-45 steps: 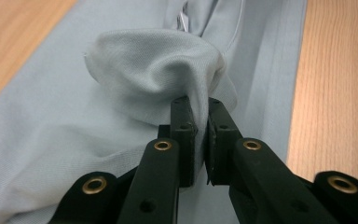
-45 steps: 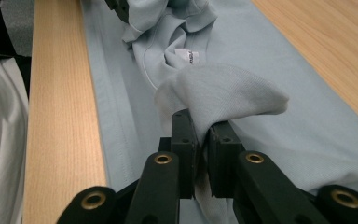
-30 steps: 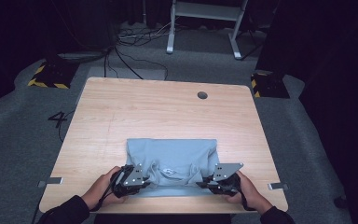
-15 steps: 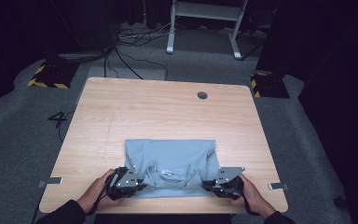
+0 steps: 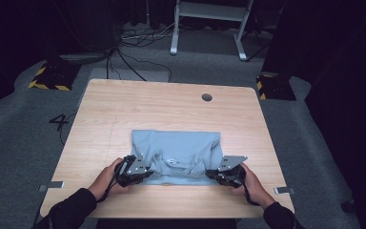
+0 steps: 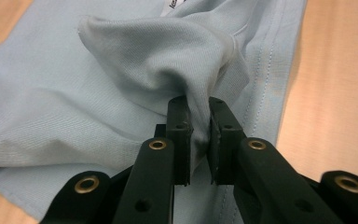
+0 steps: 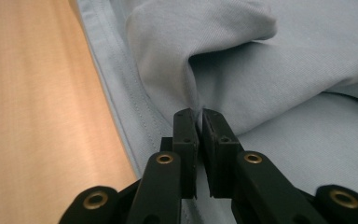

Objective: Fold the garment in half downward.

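Light-blue shirt (image 5: pixel 176 155) lying on the bench (image 5: pixel 171 109) near its front edge, each hand-held gripper (left (image 6: pixel 198 135), right (image 7: pixel 199 140)) pinching a near-edge fold; lift both evenly, keeping the cloth taut to fold cleanly.

The high view looks forward and down from above the person's side onto the whole surface (image 5: pixel 171 109) and the floor beyond. Each gripper view sits very close, low over the surface, looking along its own fingers (image 6: pixel 179 135) (image 7: pixel 186 140). All three views share the light blue shirt (image 5: pixel 176 148) (image 6: pixel 74 107) (image 7: pixel 284 84) near the surface's front edge.
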`<state>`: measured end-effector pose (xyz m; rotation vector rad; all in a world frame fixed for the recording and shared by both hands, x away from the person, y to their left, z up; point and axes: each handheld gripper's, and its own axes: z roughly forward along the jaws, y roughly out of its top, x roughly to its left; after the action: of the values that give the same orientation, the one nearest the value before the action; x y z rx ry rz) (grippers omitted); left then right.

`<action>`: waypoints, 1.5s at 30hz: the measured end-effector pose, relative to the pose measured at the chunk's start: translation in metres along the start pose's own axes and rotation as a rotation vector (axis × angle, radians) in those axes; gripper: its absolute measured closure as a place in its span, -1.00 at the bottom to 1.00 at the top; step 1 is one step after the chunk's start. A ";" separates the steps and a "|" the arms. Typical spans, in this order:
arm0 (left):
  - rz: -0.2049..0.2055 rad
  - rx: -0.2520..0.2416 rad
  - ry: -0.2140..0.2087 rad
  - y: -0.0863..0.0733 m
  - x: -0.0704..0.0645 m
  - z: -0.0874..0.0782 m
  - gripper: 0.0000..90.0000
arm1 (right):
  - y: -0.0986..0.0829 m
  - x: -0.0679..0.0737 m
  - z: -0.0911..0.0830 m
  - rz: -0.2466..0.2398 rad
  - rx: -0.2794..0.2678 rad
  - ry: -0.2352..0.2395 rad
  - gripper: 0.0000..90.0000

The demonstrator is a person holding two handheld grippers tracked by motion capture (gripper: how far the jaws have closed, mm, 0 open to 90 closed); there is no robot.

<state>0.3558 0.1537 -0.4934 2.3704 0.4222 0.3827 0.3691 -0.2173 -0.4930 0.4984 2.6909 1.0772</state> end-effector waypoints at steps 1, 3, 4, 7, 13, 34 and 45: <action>-0.010 -0.003 0.005 0.001 0.004 0.002 0.78 | 0.002 -0.004 0.002 -0.002 0.004 -0.010 0.87; -0.030 -0.009 0.005 0.002 0.013 0.006 0.77 | 0.005 -0.011 0.005 -0.002 0.010 -0.024 0.87; -0.039 -0.011 0.006 0.002 0.017 0.007 0.77 | 0.007 -0.014 0.006 0.002 0.010 -0.029 0.87; -0.054 -0.016 0.007 0.004 0.025 0.010 0.76 | 0.009 -0.024 0.010 0.013 0.002 -0.037 0.87; -0.088 -0.029 -0.021 0.004 0.025 0.003 0.27 | 0.009 -0.027 0.006 0.037 -0.010 -0.032 0.77; -0.216 -0.051 0.034 0.047 0.059 0.027 -0.16 | 0.076 -0.042 0.027 0.150 -0.027 -0.141 0.08; -0.093 -0.003 -0.017 0.041 0.044 0.017 0.69 | 0.061 -0.037 0.031 0.142 0.006 -0.034 0.74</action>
<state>0.4097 0.1325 -0.4712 2.3395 0.5209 0.3197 0.4274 -0.1708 -0.4701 0.7116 2.6641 1.0856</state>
